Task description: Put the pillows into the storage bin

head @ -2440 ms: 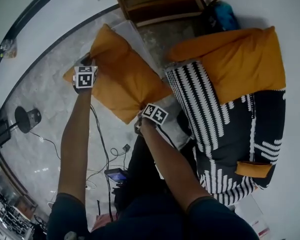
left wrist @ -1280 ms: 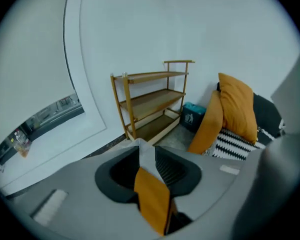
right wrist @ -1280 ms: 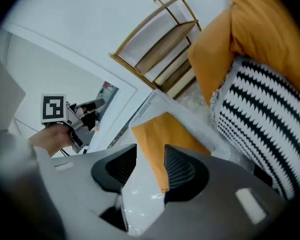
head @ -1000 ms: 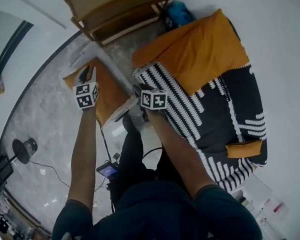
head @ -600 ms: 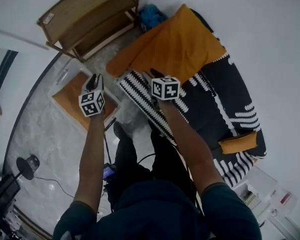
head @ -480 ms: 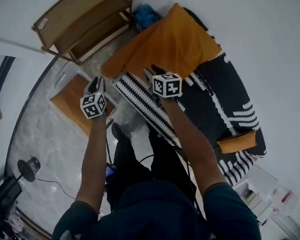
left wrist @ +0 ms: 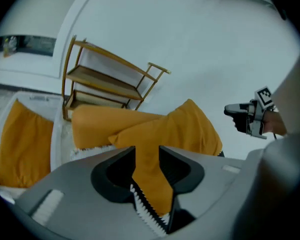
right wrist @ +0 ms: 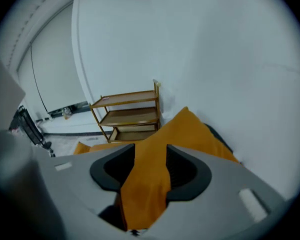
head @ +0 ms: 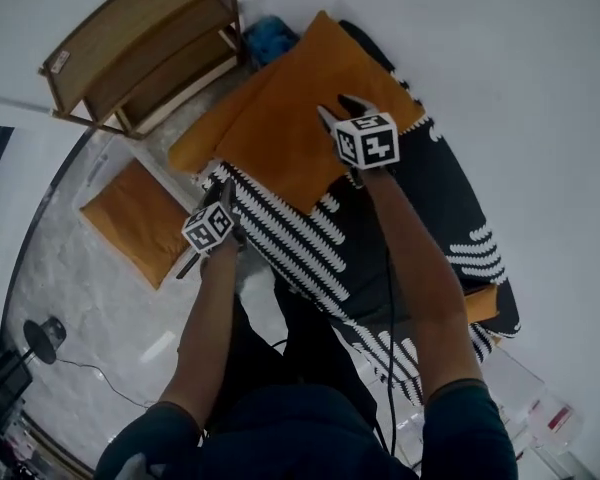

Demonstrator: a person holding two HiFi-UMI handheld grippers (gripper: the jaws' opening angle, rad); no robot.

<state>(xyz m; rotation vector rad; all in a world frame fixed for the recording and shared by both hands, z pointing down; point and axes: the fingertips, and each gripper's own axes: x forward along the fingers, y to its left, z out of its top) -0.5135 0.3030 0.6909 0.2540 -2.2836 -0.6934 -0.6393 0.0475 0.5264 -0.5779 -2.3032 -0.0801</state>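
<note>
One orange pillow [head: 130, 218] lies in the white storage bin [left wrist: 56, 134] on the floor at left. Two more orange pillows [head: 290, 118] overlap on the black-and-white striped sofa [head: 420, 218]. My right gripper [head: 338, 111] hovers over the upper pillow [right wrist: 190, 126]; its jaws are opening, with orange fabric showing between them but not pinched. My left gripper [head: 223, 200] is at the sofa's striped front edge, pointing at the pillows [left wrist: 190, 129]. Its jaws are opening too and hold nothing. The right gripper [left wrist: 247, 116] shows in the left gripper view.
A wooden shelf rack [head: 140, 53] stands against the wall behind the bin, with a blue object [head: 270, 33] beside it. A small orange cushion [head: 480, 303] rests at the sofa's near end. A round black stand [head: 40, 338] and cables sit on the floor at left.
The pillow I carried now lies in the bin, let go. Both grippers swung right from the bin to the sofa; the right reached over the pillows there, the left dropped to the sofa's edge.
</note>
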